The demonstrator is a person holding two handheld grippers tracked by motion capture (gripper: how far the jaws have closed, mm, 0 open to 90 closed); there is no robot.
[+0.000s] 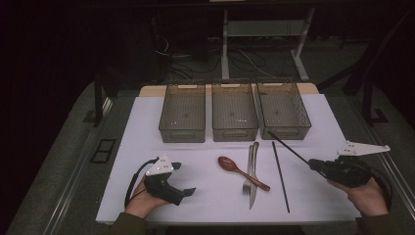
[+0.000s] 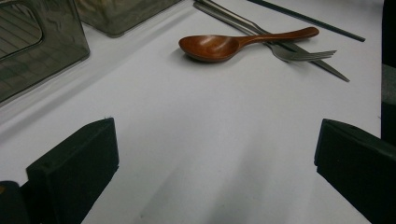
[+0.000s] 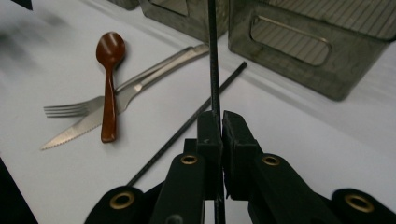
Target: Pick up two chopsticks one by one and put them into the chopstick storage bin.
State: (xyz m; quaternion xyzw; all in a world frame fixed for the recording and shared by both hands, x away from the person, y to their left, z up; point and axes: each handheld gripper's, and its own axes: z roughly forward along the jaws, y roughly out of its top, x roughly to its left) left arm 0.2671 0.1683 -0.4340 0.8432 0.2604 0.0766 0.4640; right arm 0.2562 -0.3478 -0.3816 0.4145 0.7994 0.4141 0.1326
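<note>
Right gripper [image 3: 215, 122]: jaws are pressed together on one black chopstick [image 3: 213, 56], which is held clear of the white table [image 1: 195, 203] and pointed toward the right bin [image 1: 284, 110], its tip seen just short of that bin's near wall. Second chopstick [image 1: 281, 176] is left flat on the table, just right of the knife [image 1: 253, 182] and in front of the right bin.

Wooden spoon [image 1: 235, 168] is laid across the knife and fork [image 1: 248, 172], in front of the middle bin [image 1: 234, 111]. Left bin [image 1: 182, 112] stands beside the middle one.

Left gripper [image 2: 217, 154]: jaws are spread wide, nothing between them, low over bare table, left of the spoon.

No brand, label or writing can be read on any item.
</note>
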